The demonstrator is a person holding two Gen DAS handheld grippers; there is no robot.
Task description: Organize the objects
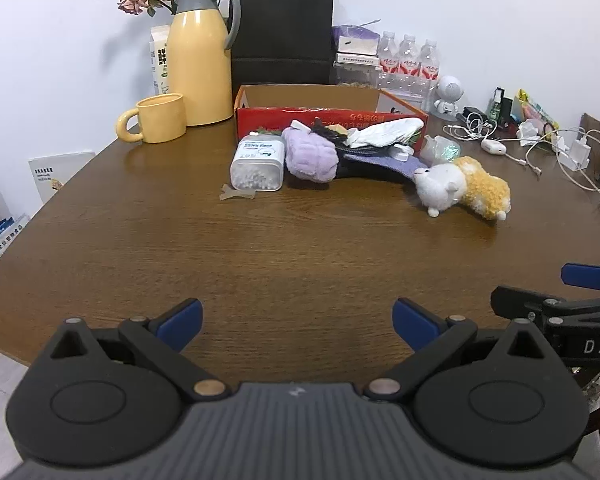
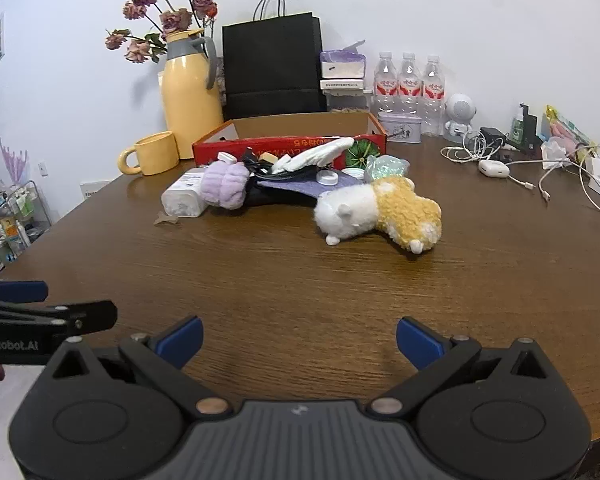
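Observation:
A red cardboard box [image 1: 332, 114] [image 2: 288, 146] stands open at the back of the wooden table. In front of it lies a pile: a clear tub of cotton swabs [image 1: 257, 164] [image 2: 183, 197], a purple fluffy item [image 1: 311, 154] [image 2: 225, 185], a white glove [image 1: 386, 131] [image 2: 320, 154] and a dark pouch [image 1: 374, 166] [image 2: 284, 192]. A white and yellow plush toy [image 1: 462, 189] [image 2: 380, 210] lies to the right. My left gripper [image 1: 298, 322] and right gripper [image 2: 299, 340] hover open over bare table near its front edge, far from the pile, nothing between their fingers.
A yellow jug [image 1: 200, 56] [image 2: 190, 92], yellow mug [image 1: 156, 118] [image 2: 152, 154], black paper bag [image 1: 282, 32] [image 2: 274, 66] and water bottles [image 1: 408, 60] [image 2: 408, 84] line the back. Cables and chargers [image 1: 540, 148] [image 2: 540, 172] spread at the right. A shelf rack [image 2: 16, 216] stands left of the table.

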